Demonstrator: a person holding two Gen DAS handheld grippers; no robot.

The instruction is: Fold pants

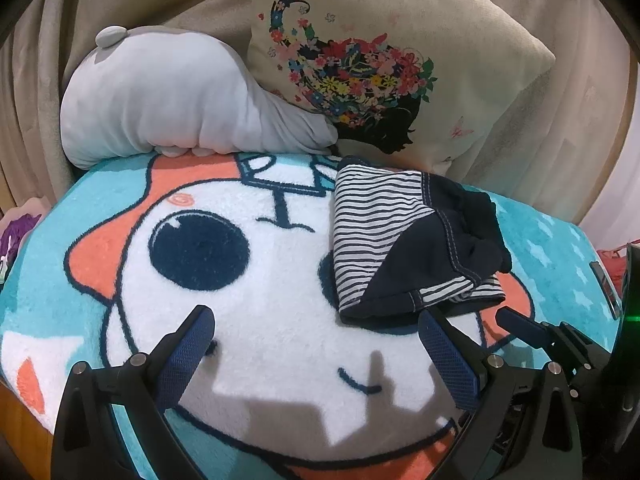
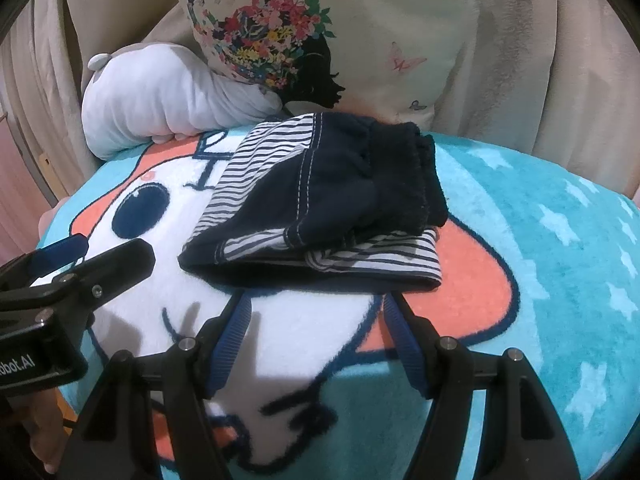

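Pants (image 2: 320, 200), small, navy with striped panels, are seen lying in a compact folded bundle on a cartoon-printed blanket (image 1: 260, 300), toward its far side and just in front of a flowered cushion (image 1: 380, 60) and a grey plush toy (image 1: 168, 100). The waistband end is turned over the top, and a striped edge sticks out along the near side of the bundle.

The left gripper (image 1: 316, 336) is held low over the blanket with its fingers spread wide and nothing between them; its right finger is just beside the near left corner of the bundle. The right gripper (image 2: 316, 320) is likewise held with fingers wide apart and empty, their tips close to the near edge of the pants, though contact cannot be confirmed.

The folding is judged to be nearly finished, with only tidying or a last fold left. If a last fold is wanted, the near edge should be pinched through all layers at two well-spaced places, one per gripper, so that the stack is lifted together and not peeled apart. The blanket pile should be kept out of the grip by coming in shallow and closing only on the cloth. The fold is best carried over slowly and laid flat, then the protruding striped edge pressed in line.
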